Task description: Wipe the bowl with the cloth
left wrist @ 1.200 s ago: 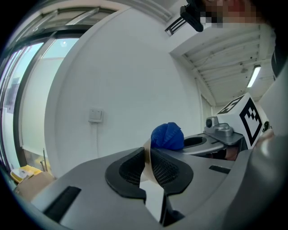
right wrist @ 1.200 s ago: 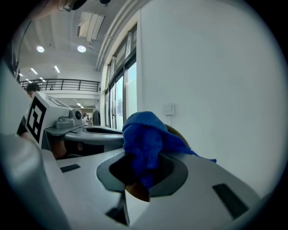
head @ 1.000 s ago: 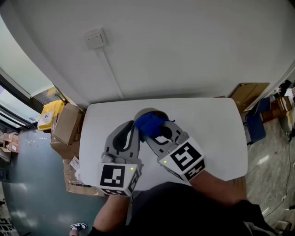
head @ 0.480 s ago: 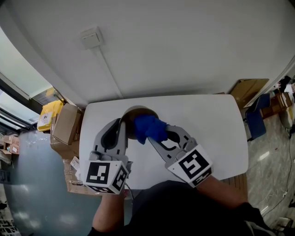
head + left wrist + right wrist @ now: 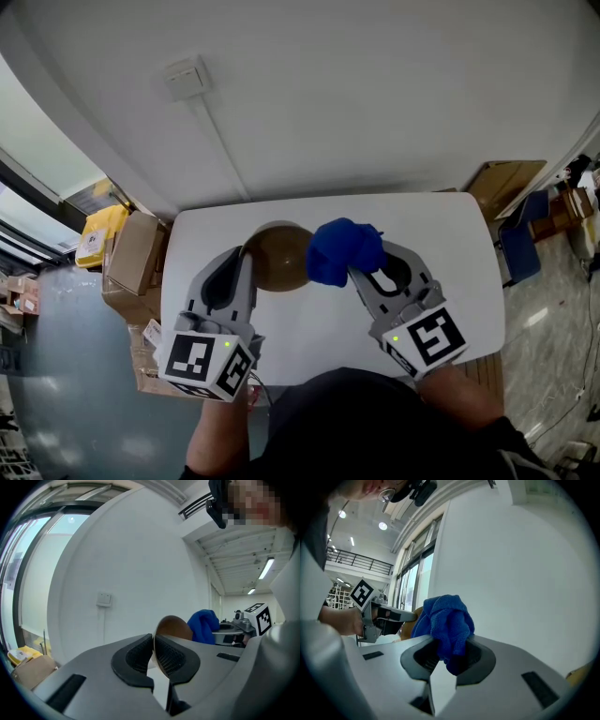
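Left gripper view: my left fingers are clamped on the rim of the bowl, probably tipping it so I can reach inside. My right fingers squeeze the cloth (bunched into a pad), close at the bowl's 3 o'clock over the desk.

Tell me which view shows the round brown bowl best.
Head view: the round brown bowl shows nearly whole, rim pinched by the left gripper. Left gripper view: only its top, above the jaws. Right gripper view: a sliver behind the blue cloth.
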Demonstrator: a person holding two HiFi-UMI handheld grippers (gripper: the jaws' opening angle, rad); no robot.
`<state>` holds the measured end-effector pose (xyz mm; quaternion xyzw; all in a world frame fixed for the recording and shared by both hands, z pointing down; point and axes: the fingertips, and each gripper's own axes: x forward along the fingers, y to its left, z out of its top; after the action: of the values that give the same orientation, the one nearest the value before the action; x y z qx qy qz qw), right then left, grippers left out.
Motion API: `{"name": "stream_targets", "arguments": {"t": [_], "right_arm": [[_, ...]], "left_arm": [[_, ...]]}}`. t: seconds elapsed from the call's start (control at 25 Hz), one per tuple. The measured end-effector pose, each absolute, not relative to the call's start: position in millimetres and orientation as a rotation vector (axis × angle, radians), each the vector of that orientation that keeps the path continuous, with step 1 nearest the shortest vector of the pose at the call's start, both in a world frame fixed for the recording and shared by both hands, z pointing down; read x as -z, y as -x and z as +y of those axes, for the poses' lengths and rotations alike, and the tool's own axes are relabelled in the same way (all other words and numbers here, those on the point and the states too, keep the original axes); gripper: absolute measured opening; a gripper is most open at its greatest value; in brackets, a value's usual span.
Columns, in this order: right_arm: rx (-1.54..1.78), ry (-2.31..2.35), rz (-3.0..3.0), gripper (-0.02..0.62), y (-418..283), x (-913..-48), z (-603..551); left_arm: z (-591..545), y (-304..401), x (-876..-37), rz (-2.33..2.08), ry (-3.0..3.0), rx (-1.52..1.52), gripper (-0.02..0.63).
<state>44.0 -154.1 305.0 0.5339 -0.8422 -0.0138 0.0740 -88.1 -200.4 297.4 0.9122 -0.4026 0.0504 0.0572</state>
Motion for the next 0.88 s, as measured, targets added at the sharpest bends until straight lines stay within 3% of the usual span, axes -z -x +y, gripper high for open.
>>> {"name": "stream_targets", "arguments": {"t": [0.48, 0.88], "right_arm": [[0.412, -1.432, -2.67, 0.067, -14.3, -258.3, -143.3], [0.365, -1.214, -2.726, 0.067, 17.8, -282.9, -114.7]], "left_arm": [[-180.1, 77.8, -275.3, -1.119, -2.85, -0.129, 0.018], [-196.3, 100.3, -249.2, -1.146, -2.782, 0.03, 0.02]]}}
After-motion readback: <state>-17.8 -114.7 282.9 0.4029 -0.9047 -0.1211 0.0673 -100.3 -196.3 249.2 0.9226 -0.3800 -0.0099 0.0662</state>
